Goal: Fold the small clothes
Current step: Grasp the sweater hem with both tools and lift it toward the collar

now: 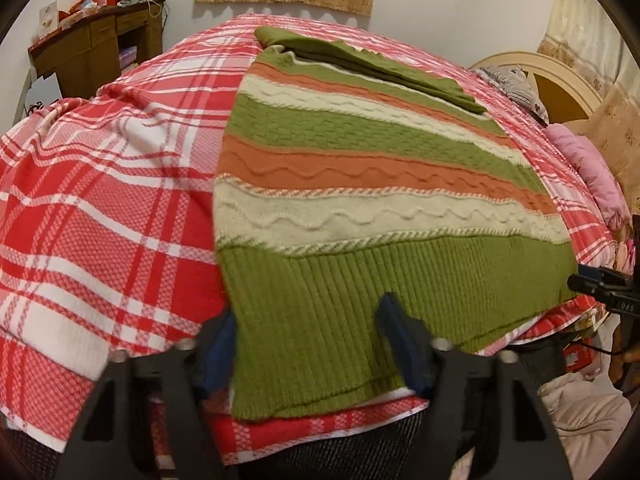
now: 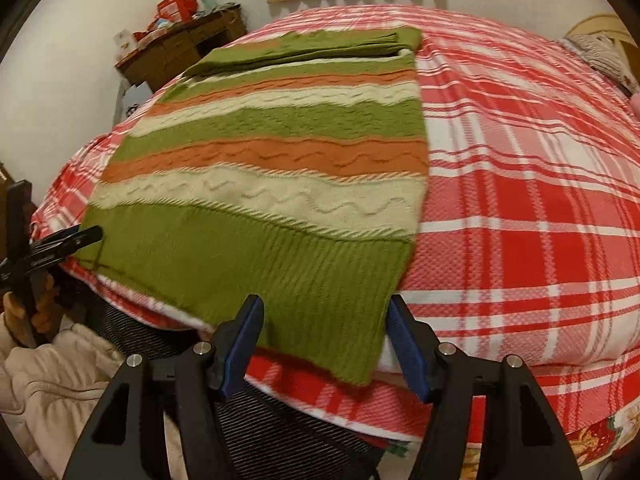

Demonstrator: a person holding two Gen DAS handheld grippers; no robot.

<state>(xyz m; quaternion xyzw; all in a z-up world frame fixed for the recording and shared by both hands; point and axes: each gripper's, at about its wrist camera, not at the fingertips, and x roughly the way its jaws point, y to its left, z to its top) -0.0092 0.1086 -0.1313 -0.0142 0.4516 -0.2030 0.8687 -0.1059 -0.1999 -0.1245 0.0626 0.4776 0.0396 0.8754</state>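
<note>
The left gripper and right gripper both gape wide at 6 o'clock, straddling the ribbed hem corners of the green, orange and cream striped knit sweater, spread toward 12 o'clock across the red-and-white plaid bedspread

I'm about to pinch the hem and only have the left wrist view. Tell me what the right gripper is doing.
Observer: The right gripper is open, straddling the sweater's near right hem corner.
Operator: Report whether it has cloth pinched.
Observer: No. The blue pads stand apart, and the hem between them is unclamped.
Operator: Give me the outer finger's position.
Observer: It sits just outside the hem's side edge, over the plaid bedspread.
</note>
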